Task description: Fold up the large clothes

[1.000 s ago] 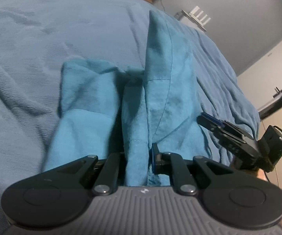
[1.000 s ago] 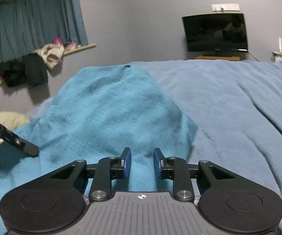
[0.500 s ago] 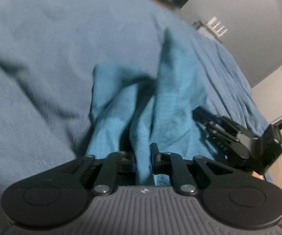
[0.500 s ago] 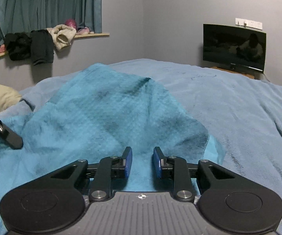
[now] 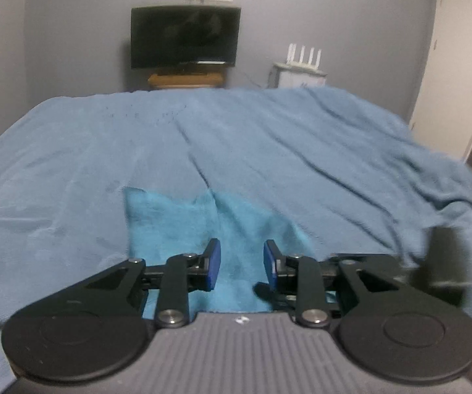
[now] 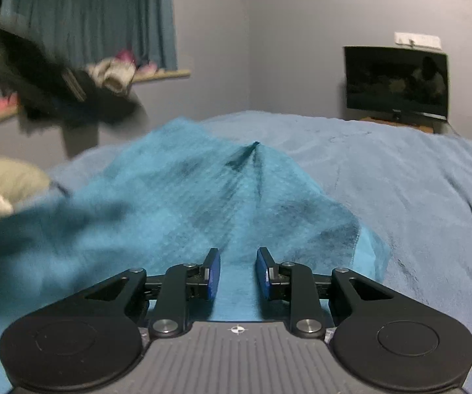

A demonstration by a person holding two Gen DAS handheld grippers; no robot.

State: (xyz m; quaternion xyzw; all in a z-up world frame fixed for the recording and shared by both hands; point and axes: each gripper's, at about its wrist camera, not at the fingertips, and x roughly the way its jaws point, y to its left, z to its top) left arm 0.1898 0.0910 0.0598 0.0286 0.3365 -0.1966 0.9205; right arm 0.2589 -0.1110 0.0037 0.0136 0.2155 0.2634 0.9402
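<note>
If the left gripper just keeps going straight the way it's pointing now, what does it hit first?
Most likely the teal garment lying just ahead of the left gripper, whose jaws have just opened with nothing clamped. Beyond it is only the blue blanket, though depth is hard to judge.

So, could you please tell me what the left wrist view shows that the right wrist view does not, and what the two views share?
Only the left wrist view shows the white door, the white router with its aerials, and the left gripper, jaws apart and nothing between them, having just been opening. Only the right wrist view shows the blue curtain, the ledge piled with clothes, a pale pillow and the right gripper, open above the cloth. Both share the teal garment, the blue bedspread and the dark television.
</note>
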